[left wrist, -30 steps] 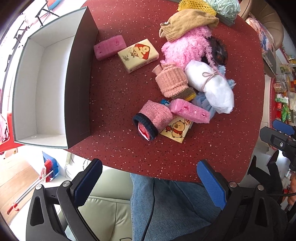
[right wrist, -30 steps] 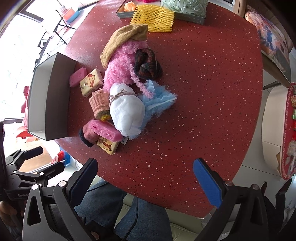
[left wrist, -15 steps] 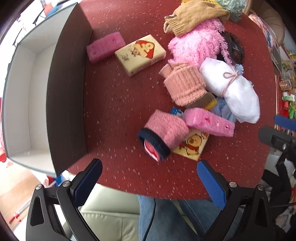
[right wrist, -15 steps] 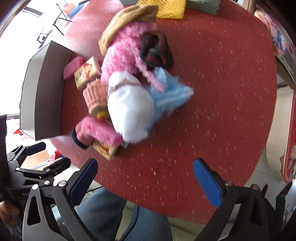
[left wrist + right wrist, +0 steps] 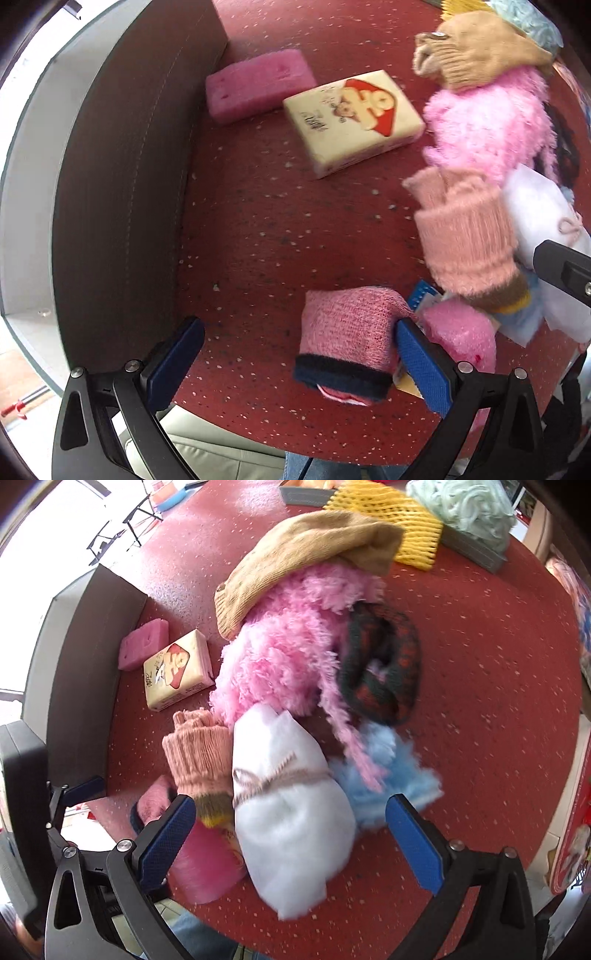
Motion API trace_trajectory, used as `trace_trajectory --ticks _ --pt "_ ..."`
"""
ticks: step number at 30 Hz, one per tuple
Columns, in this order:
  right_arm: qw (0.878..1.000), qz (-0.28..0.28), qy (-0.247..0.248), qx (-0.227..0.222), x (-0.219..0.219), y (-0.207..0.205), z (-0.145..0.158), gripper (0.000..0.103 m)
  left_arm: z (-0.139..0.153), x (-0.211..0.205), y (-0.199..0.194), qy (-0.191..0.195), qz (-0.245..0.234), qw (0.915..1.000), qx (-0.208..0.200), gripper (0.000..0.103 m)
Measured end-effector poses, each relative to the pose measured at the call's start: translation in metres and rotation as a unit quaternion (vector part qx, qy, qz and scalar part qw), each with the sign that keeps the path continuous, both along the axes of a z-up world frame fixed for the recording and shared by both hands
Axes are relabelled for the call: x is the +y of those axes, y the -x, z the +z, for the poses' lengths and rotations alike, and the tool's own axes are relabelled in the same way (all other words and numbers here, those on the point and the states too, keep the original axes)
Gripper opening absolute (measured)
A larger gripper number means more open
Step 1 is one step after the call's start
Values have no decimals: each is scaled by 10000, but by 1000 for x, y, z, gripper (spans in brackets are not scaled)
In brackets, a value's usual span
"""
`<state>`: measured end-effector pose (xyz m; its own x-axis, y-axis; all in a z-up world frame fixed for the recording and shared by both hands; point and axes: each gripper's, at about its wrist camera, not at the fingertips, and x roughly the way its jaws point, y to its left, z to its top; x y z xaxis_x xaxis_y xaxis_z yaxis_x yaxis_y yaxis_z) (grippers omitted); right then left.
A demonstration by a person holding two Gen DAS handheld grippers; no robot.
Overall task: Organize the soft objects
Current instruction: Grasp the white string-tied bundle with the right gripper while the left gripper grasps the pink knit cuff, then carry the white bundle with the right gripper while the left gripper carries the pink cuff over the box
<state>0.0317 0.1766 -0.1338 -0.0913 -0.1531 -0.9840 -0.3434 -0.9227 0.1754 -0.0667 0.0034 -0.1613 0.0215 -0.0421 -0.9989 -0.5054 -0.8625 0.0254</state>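
A pile of soft things lies on the red table [image 5: 258,229]. My left gripper [image 5: 295,354] is open low over the table; a rolled pink sock with a dark cuff [image 5: 347,336] lies between its fingers, against the right finger. My right gripper [image 5: 288,830] is open around a white stuffed pouch tied with twine [image 5: 288,812]. Beside the pouch are a peach knit glove [image 5: 197,757], fluffy pink yarn [image 5: 280,653], blue fluff [image 5: 384,771], a dark knit roll [image 5: 380,668] and a tan knit hat [image 5: 295,561].
An open box with dark walls [image 5: 110,184] stands at the left table edge. A pink sponge [image 5: 258,85] and a cream tissue pack [image 5: 354,118] lie near it. Another pink sponge [image 5: 461,339] lies right of the sock. A yellow net [image 5: 391,524] and grey tray [image 5: 472,550] sit far back.
Both grippers have come down and forward toward the pile. The left one now straddles the pink sock; the right one now straddles the white pouch. Both stay open.
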Motion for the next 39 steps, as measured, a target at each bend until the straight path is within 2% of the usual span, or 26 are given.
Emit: trace_trajectory --ticks 1,3,6,10,14,15,17,22,24,26,27,28,29,33,39 --pt "10000 -11 10 -4 -1 3 -4 95 -1 -3 2 -15 0 10000 -29 103" --pt "9999 -108 102 -28 1 5 -11 73 -3 -4 2 -71 -98 9999 -9 103" --pt "9991 -253 310 -152 6 4 -23 71 -6 8 -1 -83 -272 9996 56 103" --pt "9996 -13 260 -123 3 3 -25 65 -16 11 -2 -392 -39 9991 -183 103" --pt "9994 -65 308 -144 -2 -1 -26 63 -39 2 -7 -423 191 9974 -547 103" --pt "9993 -87 318 -150 -1 -2 -25 63 -39 0 -11 -420 178 9979 -465 103" --pt "9993 -103 331 -133 -1 -5 -26 63 -46 2 -15 -57 4 9989 -467 103" --pt "9995 -75 301 -84 2 -13 -20 63 -52 6 -19 5 -87 9986 -528 103" --pt "9995 -88 285 -74 2 -12 -15 63 -50 8 -18 -61 8 9990 -437 95" --pt "9996 -66 260 -51 -3 -14 -11 63 -42 9 -17 -175 8 9994 -311 68" --pt "9997 -48 250 -37 -3 -16 -8 62 -38 9 -16 -201 -69 9994 -267 59" --pt "9997 -29 246 -13 -4 -18 -5 62 -36 10 -16 -200 -171 9994 -240 41" --pt "9997 -22 241 6 -3 -20 0 61 -35 12 -17 -147 -267 9992 -244 35" --pt "9995 -96 258 136 -3 -27 14 60 -25 10 -18 -223 -266 9991 -246 35" --pt "9987 -198 357 312 -1 -42 34 59 2 1 -31 -305 -377 9988 -12 35"
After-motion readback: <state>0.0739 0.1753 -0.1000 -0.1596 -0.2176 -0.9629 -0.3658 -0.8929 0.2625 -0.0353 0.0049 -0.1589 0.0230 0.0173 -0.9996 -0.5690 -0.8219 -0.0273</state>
